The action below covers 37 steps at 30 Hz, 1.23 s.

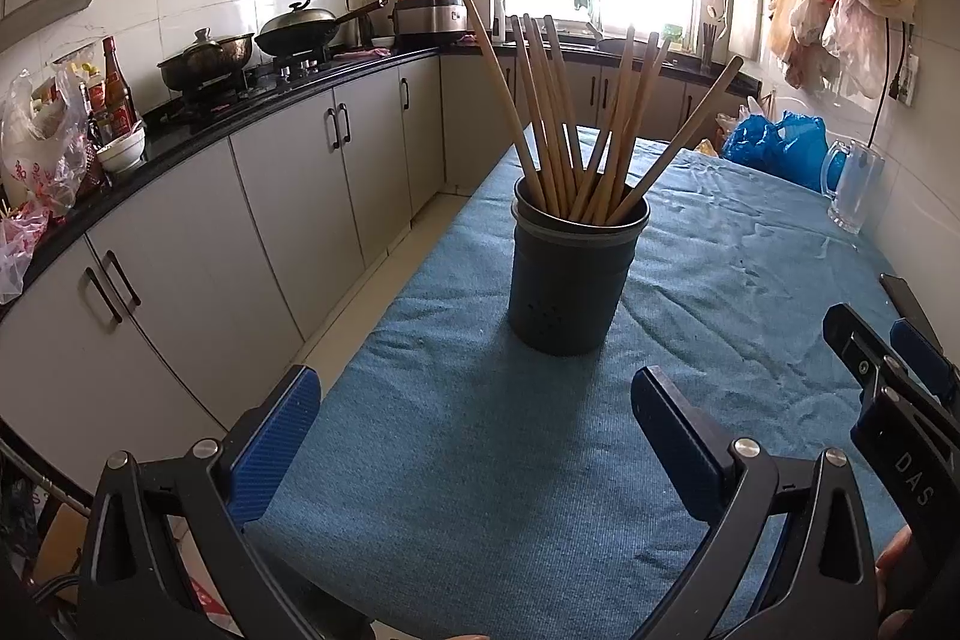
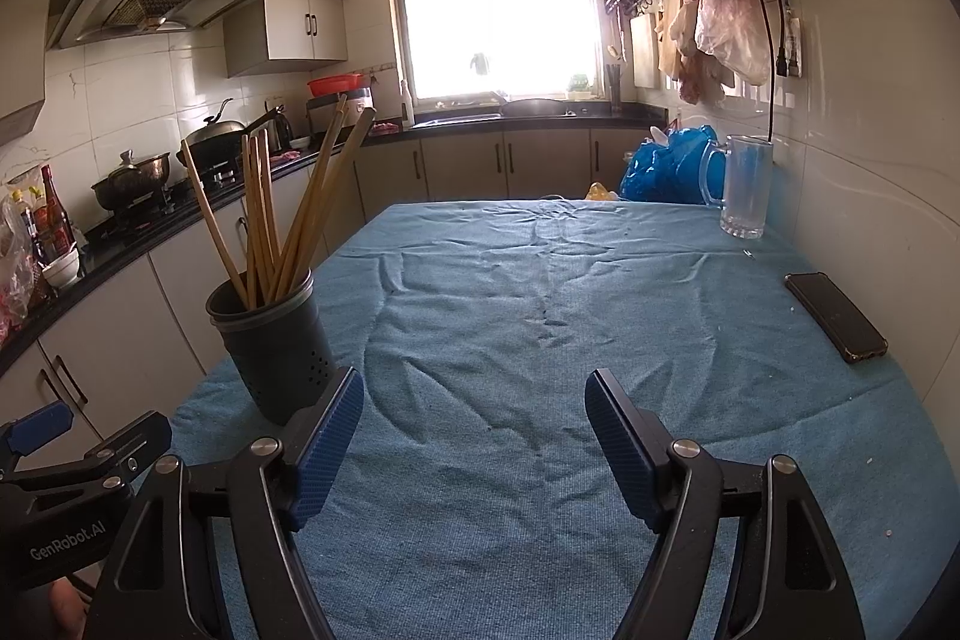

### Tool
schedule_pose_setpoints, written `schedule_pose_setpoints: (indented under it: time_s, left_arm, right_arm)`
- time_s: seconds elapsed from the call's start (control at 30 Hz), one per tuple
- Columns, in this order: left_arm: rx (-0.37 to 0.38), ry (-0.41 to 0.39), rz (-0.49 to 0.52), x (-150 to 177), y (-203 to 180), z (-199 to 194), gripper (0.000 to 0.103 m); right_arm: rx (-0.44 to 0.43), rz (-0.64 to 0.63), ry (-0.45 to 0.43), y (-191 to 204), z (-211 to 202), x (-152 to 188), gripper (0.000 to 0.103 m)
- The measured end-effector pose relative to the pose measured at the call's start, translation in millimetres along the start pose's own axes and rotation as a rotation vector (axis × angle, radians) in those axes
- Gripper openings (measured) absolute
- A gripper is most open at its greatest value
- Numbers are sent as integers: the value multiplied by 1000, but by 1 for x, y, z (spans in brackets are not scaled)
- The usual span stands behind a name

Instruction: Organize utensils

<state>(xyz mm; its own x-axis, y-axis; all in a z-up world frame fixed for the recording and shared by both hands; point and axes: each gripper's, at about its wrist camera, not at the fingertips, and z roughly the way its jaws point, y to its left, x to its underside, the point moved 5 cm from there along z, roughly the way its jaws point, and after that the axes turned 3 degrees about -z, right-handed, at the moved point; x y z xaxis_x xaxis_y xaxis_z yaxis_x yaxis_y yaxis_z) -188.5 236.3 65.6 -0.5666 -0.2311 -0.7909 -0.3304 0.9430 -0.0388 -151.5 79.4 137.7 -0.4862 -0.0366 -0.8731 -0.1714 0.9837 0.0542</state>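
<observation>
Left claw (image 1: 474,430): bottom of the left-wrist view, both blue ribbed pads spread wide with only blue cloth between them; nothing held. Right claw (image 2: 474,436): bottom centre of the right-wrist view, likewise spread wide and empty, its black frame also showing at the lower right edge of the left-wrist view. Chopsticks (image 1: 576,118): a bundle of pale wooden sticks, standing tilted and fanned out in a holder at the centre of the left-wrist view; upper ends splay apart toward the window, lower ends hidden inside the holder. Likely light, stiff and smooth, apt to slide or swivel between pads if pinched singly; best taken near mid-length where several run close together, or one at a time just above the rim. Holder (image 1: 570,280): dark round cup with small drain holes low on its wall, upright on the cloth, at left of the right-wrist view just beyond the right claw's left pad. Probably light plastic and top-heavy with the sticks leaning outward, so liable to tip; take it around the body, below the rim. Table (image 2: 540,280): covered in wrinkled blue cloth, soft, likely to drag under a sliding cup. Also present: phone (image 2: 835,317), right edge; clear mug (image 2: 744,187), upper right, fragile.
</observation>
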Motion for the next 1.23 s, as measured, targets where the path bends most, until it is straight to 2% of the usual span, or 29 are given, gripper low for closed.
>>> schedule_pose_setpoints:
  time_s: [0.87, 1.23]
  left_arm:
    - [-9, -6, -14, -1, 4, 1, 103]
    - [-10, -4, 4, -4, 0, -3, 103]
  right_arm:
    - [0, -9, -3, 9, -2, 1, 82]
    - [-28, -24, 2, 16, 0, 3, 85]
